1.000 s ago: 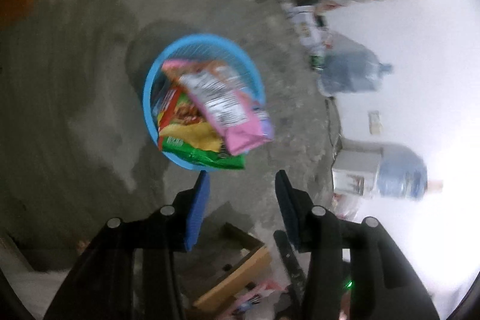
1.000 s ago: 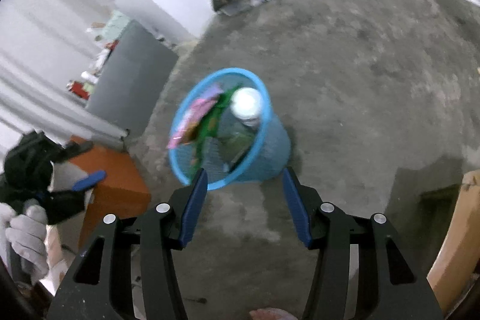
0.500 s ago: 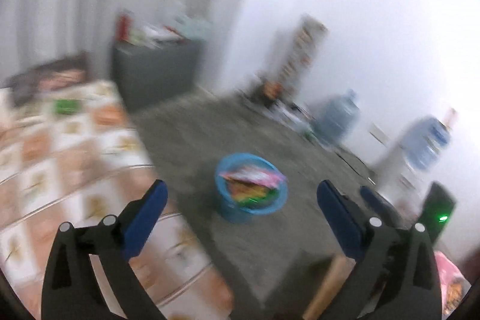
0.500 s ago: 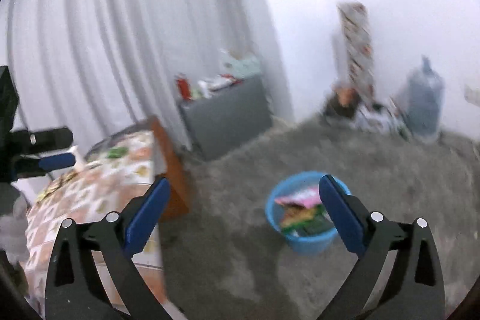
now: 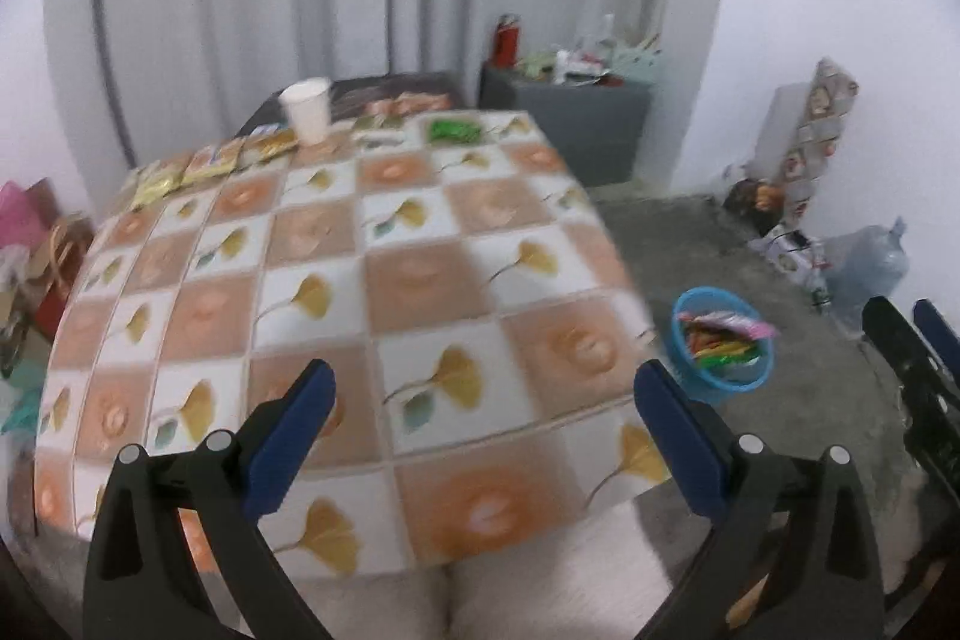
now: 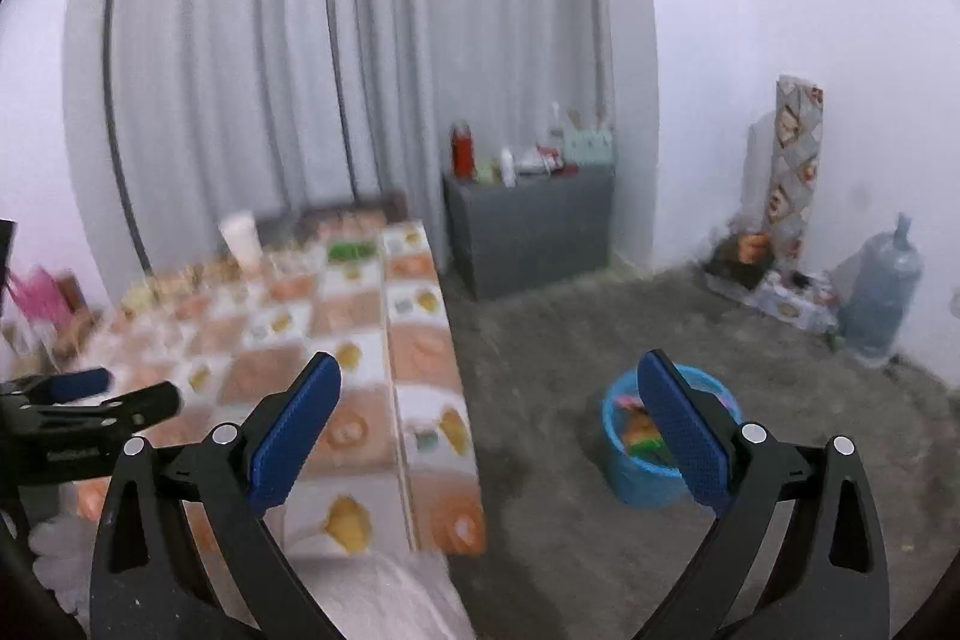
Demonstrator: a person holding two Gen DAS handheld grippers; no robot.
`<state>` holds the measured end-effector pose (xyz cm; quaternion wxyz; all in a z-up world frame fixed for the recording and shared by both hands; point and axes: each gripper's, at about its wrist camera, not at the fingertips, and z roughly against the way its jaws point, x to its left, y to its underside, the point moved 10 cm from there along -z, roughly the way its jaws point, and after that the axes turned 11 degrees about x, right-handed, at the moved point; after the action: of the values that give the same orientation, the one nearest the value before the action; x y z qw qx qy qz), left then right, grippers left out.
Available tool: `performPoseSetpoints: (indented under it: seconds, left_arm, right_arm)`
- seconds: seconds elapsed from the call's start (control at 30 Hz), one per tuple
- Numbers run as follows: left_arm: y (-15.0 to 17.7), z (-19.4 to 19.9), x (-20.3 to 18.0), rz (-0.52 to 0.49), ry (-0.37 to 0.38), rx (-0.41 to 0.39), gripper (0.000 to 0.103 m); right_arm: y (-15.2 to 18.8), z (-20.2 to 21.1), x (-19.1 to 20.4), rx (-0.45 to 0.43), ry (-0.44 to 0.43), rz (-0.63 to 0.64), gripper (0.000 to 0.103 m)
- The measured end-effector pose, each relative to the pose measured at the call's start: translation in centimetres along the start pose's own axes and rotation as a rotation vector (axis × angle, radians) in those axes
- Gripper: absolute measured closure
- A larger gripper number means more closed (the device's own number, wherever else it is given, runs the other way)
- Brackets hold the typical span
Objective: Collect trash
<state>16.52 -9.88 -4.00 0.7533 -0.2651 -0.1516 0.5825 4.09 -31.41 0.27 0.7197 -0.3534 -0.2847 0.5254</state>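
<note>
Left wrist view first: the left gripper [image 5: 483,421] hangs over a table [image 5: 420,274] covered in a checked cloth with leaf prints, its blue-padded jaws spread wide with nothing between them. At the far end of the table stand a white paper cup [image 5: 307,110] and, beside it, a row of yellowish snack packets [image 5: 210,163]; a green wrapper [image 5: 454,130] lies further right on the same far edge. On the grey floor to the right of the table sits a blue basket [image 5: 720,340], filled with coloured wrappers — a pink one lies across the top. Part of the right gripper [image 5: 918,358] shows at the right edge of this view. A large water bottle [image 5: 867,268] stands near the white wall.

Right wrist view: the right gripper [image 6: 489,430] is likewise wide open and empty, pointing across the room. The blue basket [image 6: 642,466] sits on the floor behind its right finger, partly hidden, well apart from the table [image 6: 372,388]. The white cup [image 6: 240,235] and green wrapper [image 6: 351,250] are blurred at the table's far end. The left gripper [image 6: 84,400] enters from the left edge — over the table. A grey cabinet [image 6: 531,226] with clutter on top stands against the curtain.
</note>
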Motion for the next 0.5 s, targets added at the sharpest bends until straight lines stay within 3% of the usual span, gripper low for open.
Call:
performPoseSetpoints:
  seconds: [0.13,0.2,0.3,0.5]
  left_arm:
    - [2.4,-0.7,1.5,0.054,-0.013,0.046,0.005]
    - [3.2,-0.9,1.8,0.056,-0.042,0.054,0.005]
    - [4.3,-1.6,2.1,0.051,-0.084,0.067,0.005]
    - [4.4,-1.7,1.6,0.034,-0.087,0.059,0.005]
  right_arm:
    - [3.3,-1.8,0.7,0.173,0.086,0.061,0.008]
    - [4.9,-2.2,0.9,0.214,0.118,0.108,0.008]
    - [6.7,-1.9,0.9,0.239,0.16,0.125,0.008]
    - [8.3,-1.6,-0.3,0.256,0.212,0.085,0.008]
